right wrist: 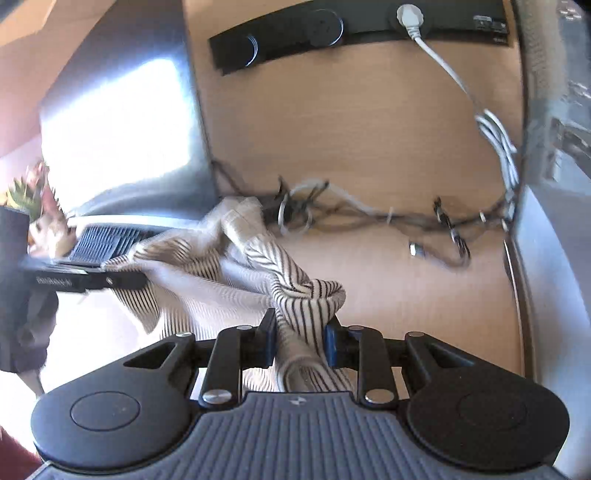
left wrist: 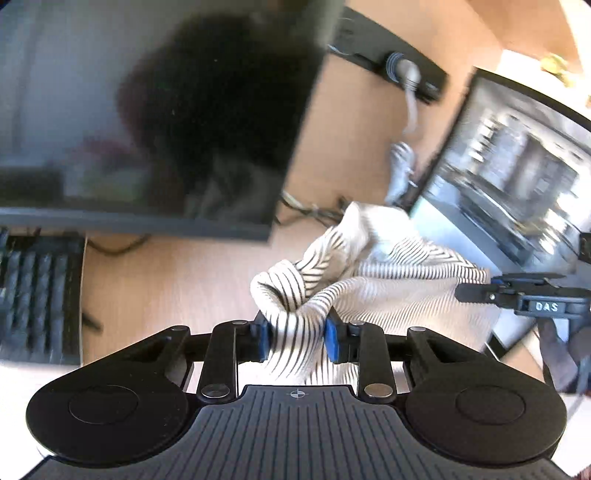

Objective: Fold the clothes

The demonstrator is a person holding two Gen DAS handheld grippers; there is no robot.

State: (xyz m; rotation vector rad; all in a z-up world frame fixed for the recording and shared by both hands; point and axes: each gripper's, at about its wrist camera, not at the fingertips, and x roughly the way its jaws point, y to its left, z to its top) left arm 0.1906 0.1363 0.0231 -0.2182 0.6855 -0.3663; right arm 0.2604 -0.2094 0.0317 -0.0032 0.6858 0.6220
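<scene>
Currently both tongs are clamped on the same garment [left wrist: 388, 280], which is held up off the wooden bench [left wrist: 177, 280]. It's a cream/off-white knit with thin dark stripes, soft and crumpled, no flat panel visible.

Left tongs [left wrist: 297, 338]: blue pads [left wrist: 263, 338] pinching a bunched fold; the fabric balloons into a rounded loop just above the pads and hangs down behind them. From there the cloth runs right toward the right tongs [left wrist: 476, 286], seen side-on gripping the far edge.

Right tongs [right wrist: 300, 345]: pads squeezed on a twisted, rope-like bundle of the garment [right wrist: 229, 266], stripes wrapping around the twist. The cloth stretches left to the left tongs [right wrist: 140, 282], which hold the other edge; the span between sags slightly, with a loose hump folded over on top.

Behind the cloth: a dark monitor [left wrist: 147, 110], a keyboard [left wrist: 37, 295] at the left, a tangle of cables [right wrist: 369, 214] on the bench, a white cable [right wrist: 443, 66] plugged into a black socket strip [right wrist: 295, 33]. Both views are motion-blurred at the edges.
</scene>
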